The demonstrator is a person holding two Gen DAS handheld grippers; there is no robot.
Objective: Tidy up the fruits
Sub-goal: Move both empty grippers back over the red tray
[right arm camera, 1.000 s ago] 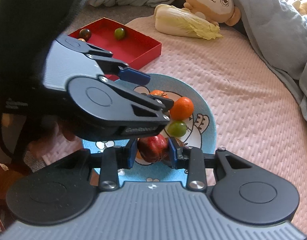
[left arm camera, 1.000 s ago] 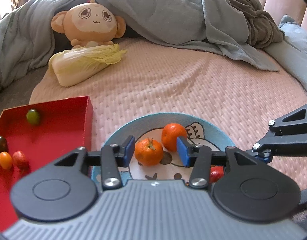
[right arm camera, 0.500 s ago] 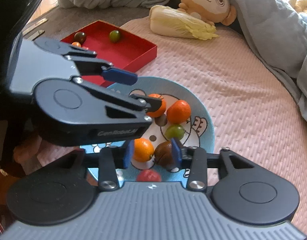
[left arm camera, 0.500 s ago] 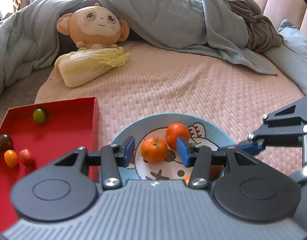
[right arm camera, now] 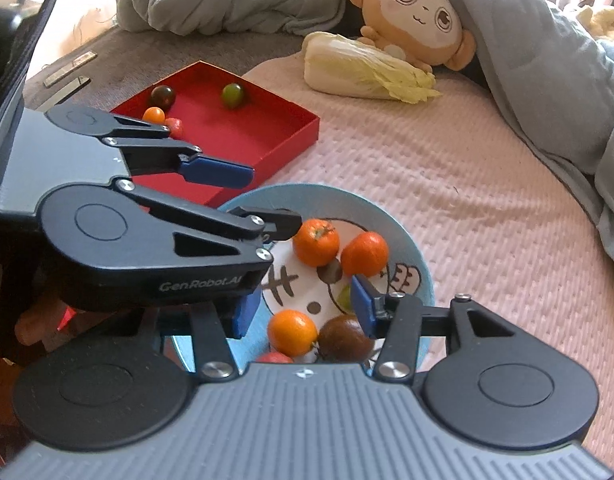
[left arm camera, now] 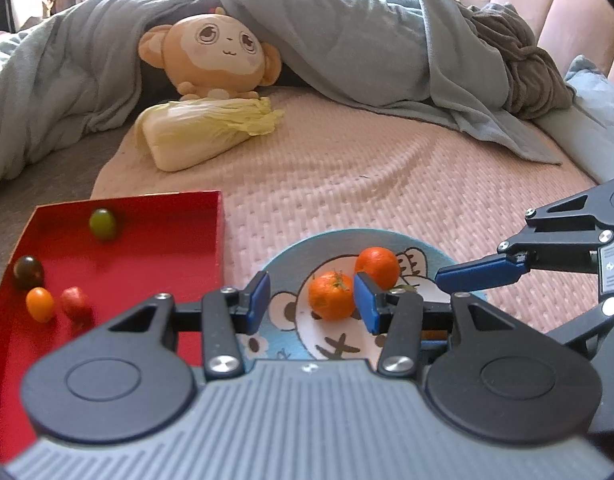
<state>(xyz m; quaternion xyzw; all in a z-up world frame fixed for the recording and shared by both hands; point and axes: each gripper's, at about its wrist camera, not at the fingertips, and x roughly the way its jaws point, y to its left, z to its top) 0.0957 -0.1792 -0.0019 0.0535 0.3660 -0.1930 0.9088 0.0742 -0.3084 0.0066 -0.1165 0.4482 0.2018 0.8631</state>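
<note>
Plate (right arm camera: 421,264): blue rim, cartoon print, on the pink bedspread (left arm camera: 387,176); it holds two tangerines (right arm camera: 317,242), a small orange fruit (right arm camera: 293,332), a dark brown fruit (right arm camera: 345,338), a green one (right arm camera: 345,297) partly hidden by a finger, and a red one (right arm camera: 275,357) at the camera's edge.
Tray (left arm camera: 167,248): red, just left of the plate; four small fruits inside, one green (left arm camera: 103,224), one dark (left arm camera: 28,272), one orange (left arm camera: 39,304), one red (left arm camera: 75,304).
Count: six fruits on the plate, four in the tray.
Orientation: the nearer tangerine shows its stem end up; the fruits are roundish, so no long axis can be told.
Left gripper (left arm camera: 311,300): jaws apart, empty, above the plate's left side, a tangerine between the fingers in view.
Right gripper (right arm camera: 303,306): jaws apart, empty, above the orange and dark fruits.
Behind: a cabbage (left arm camera: 203,132), long axis left to right, leaf tips right; a plush monkey (left arm camera: 219,56); a blanket (left arm camera: 347,40).
</note>
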